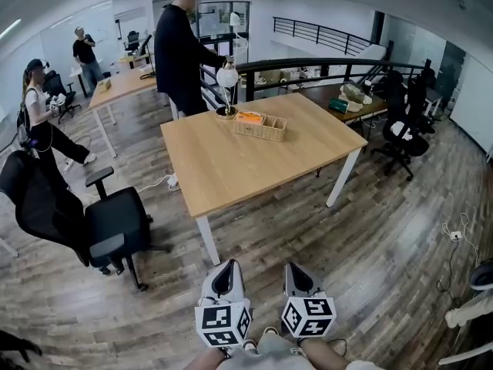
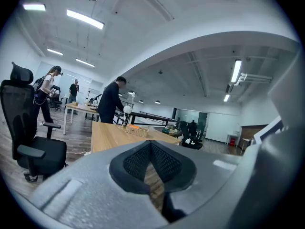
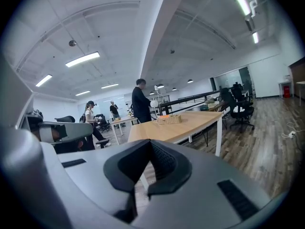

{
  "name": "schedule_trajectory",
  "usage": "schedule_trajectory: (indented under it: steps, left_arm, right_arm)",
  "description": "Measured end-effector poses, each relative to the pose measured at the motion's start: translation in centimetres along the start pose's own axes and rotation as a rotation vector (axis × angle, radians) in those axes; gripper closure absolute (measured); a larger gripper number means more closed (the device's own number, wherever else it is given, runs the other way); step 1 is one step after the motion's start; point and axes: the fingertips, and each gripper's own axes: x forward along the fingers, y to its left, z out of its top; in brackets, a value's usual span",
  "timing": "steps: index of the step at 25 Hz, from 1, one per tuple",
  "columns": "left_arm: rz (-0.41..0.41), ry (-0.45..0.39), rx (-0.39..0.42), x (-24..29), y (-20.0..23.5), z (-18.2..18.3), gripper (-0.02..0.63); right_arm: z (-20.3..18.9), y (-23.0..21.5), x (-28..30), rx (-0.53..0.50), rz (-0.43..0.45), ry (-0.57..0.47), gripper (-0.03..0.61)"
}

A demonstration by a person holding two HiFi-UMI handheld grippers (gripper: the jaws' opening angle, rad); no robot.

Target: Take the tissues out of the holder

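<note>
The fingers (image 2: 136, 162) of the left gripper (image 1: 224, 271) are clenched tip to tip with nothing between them, and the right gripper (image 1: 299, 273) is closed and empty in the same way. Both are held low in front of the person, over the wooden floor, well short of the counter (image 1: 231, 168). The holder (image 1: 260, 126), a woven basket, sits at the counter's far side just beside a small lamp (image 1: 226, 79). Its long axis runs roughly across the head view. The tissues (image 1: 249, 117), an orange pack, lie in its left end. From the fingers the holder lies straight ahead and well apart, about midway between the two grippers, so neither hand is clearly nearer. The pack sits slightly toward the left gripper's side. A person (image 1: 179, 52) stands just behind the counter.
</note>
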Motion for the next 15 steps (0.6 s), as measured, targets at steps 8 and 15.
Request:
schedule_trajectory:
  steps: [8, 15]
  left_arm:
    - [0.005, -0.009, 0.0, 2.7, 1.7, 0.9, 0.612]
    - [0.02, -0.01, 0.004, 6.1, 2.4, 1.2, 0.612]
  right_arm:
    - [0.9, -0.4, 2.9, -0.002, -0.018, -0.006, 0.574]
    - [1.7, -1.6, 6.6, -0.004, -0.004, 0.0, 0.574]
